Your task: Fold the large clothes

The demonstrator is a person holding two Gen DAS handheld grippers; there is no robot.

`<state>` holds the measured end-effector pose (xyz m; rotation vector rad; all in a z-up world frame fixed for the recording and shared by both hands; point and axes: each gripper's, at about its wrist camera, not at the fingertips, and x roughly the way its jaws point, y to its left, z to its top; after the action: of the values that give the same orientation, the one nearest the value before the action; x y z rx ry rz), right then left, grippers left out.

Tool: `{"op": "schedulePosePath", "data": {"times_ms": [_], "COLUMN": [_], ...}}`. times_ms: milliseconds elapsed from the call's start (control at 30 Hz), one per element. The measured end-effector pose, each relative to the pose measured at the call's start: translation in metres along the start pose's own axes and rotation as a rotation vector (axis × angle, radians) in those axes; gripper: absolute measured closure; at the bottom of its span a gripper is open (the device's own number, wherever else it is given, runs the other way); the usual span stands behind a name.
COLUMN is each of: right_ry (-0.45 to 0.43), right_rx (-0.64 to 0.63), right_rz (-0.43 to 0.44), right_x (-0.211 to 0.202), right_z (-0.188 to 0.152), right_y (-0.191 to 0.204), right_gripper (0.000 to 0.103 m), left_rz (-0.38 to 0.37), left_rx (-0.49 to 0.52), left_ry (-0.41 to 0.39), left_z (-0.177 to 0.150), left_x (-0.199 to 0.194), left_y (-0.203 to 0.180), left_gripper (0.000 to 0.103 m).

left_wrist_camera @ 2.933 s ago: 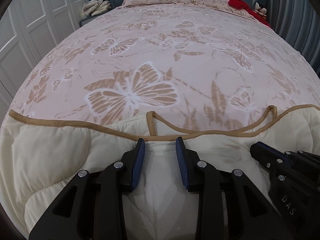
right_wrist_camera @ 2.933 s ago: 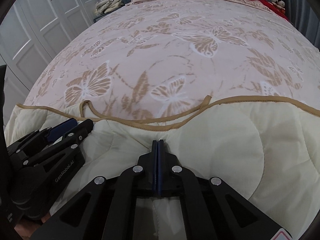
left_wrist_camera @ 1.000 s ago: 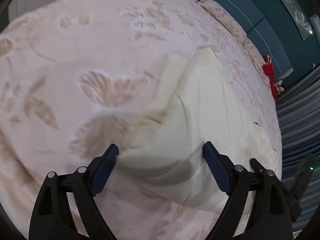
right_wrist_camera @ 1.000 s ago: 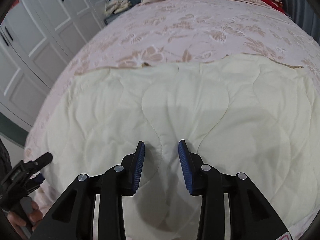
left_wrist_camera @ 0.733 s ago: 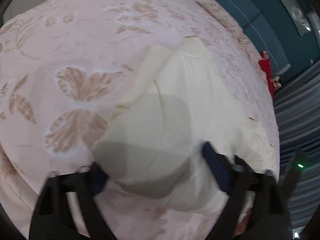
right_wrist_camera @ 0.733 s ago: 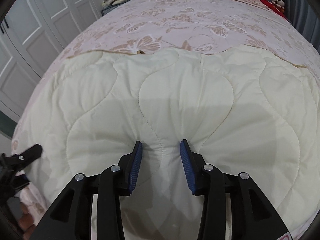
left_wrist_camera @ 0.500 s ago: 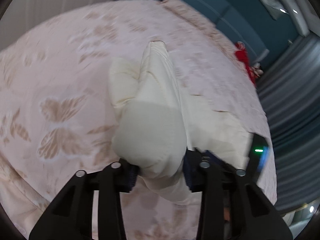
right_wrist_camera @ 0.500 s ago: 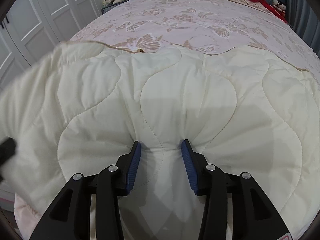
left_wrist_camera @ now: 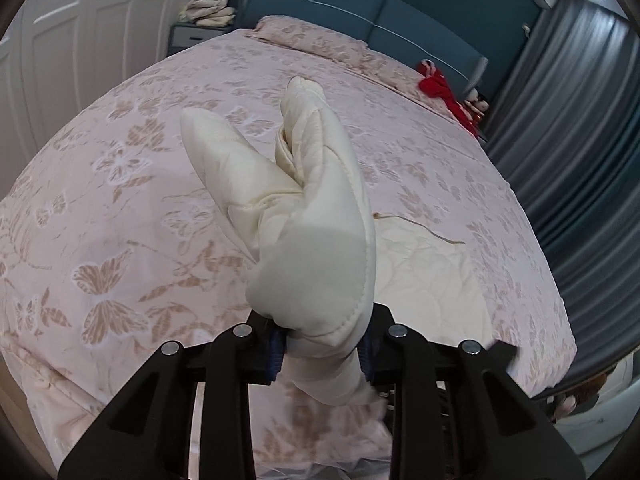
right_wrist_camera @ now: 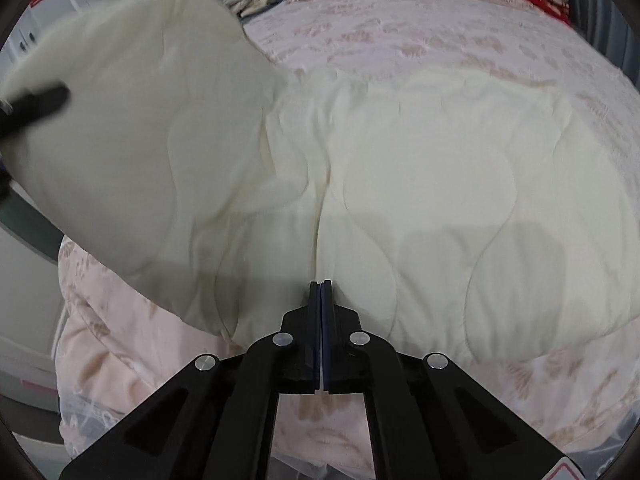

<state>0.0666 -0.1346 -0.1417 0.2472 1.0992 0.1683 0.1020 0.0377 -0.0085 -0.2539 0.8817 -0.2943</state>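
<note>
A cream quilted garment (right_wrist_camera: 440, 184) lies spread on the pink butterfly bedspread (right_wrist_camera: 400, 12). My left gripper (left_wrist_camera: 320, 350) is shut on a thick fold of it (left_wrist_camera: 316, 216) and holds that side lifted above the bed; in the right wrist view the raised flap (right_wrist_camera: 120, 120) hangs at the left with the left gripper's tip (right_wrist_camera: 36, 104) beside it. My right gripper (right_wrist_camera: 321, 292) is shut at the garment's near edge; whether cloth is pinched between the pads is hidden.
The bed (left_wrist_camera: 120, 200) fills both views. Pillows (left_wrist_camera: 316, 40) and a red cloth (left_wrist_camera: 440, 88) lie at the headboard end. White wardrobe doors (left_wrist_camera: 80, 40) stand left, grey curtains (left_wrist_camera: 580, 120) right. A nightstand with folded cloths (left_wrist_camera: 208, 8) stands at the far left.
My left gripper closed on the garment's left side and lifted it up off the bed. My right gripper went from open to shut at the near edge.
</note>
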Motion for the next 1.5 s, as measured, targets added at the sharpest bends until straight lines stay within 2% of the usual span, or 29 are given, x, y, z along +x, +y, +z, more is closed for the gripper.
{"op": "schedulePosePath", "data": {"times_ms": [167,233,400,533,733,867,1133,1200,1267,1333,1400,1467,1500], "right_ry": [0.025,0.030,0.038,0.000,-0.059,-0.068,-0.064,-0.057,-0.053,-0.065,-0.084,-0.128,-0.148], "right_rx": [0.035,0.064,0.148,0.157,0.238,0.292,0.338,0.325,0.306,0.284,0.278,0.273,0.266], "right_rz": [0.032,0.079,0.173,0.100,-0.004,-0.044,-0.059,-0.073,-0.093,-0.100,-0.097,-0.087,-0.084], "right_x": [0.018,0.022,-0.004,-0.044,-0.092,-0.101,-0.108,-0.109,-0.113,-0.121,-0.130,-0.145,-0.151], "right_z": [-0.005,-0.005,-0.008,-0.022,-0.044,-0.054,-0.070,-0.072,-0.074,-0.074,-0.070,-0.062,-0.058], "right_y": [-0.009,-0.017,-0.041,-0.071,-0.134,-0.164,-0.188,-0.188,-0.186,-0.180,-0.176,-0.171,-0.169], "right_gripper": [0.103,0.103,0.103,0.103,0.103,0.103,0.103,0.103,0.103,0.092,0.092,0.088,0.079], "left_rz": [-0.030,-0.038,-0.063,-0.078,-0.097,-0.094,-0.015,0.000,-0.018,-0.041,-0.050,-0.029,-0.015], "left_rx": [0.088,0.136,0.235,0.283,0.345,0.382,0.431,0.432,0.416,0.389,0.369,0.366,0.366], "left_ry": [0.022,0.031,0.055,0.095,0.179,0.250,0.283,0.269,0.239,0.226,0.208,0.187,0.183], "left_z": [-0.008,-0.012,-0.019,-0.029,-0.053,-0.076,-0.102,-0.100,-0.093,-0.087,-0.080,-0.076,-0.074], "left_x": [-0.002,0.003,0.019,0.038,0.079,0.108,0.133,0.126,0.108,0.094,0.074,0.060,0.055], "left_y": [-0.040,-0.060,-0.106,-0.136,-0.184,-0.208,-0.225,-0.226,-0.223,-0.218,-0.208,-0.199,-0.194], "left_gripper": [0.077,0.077,0.077,0.077,0.077,0.080,0.080,0.076,0.061,0.054,0.049,0.038,0.038]}}
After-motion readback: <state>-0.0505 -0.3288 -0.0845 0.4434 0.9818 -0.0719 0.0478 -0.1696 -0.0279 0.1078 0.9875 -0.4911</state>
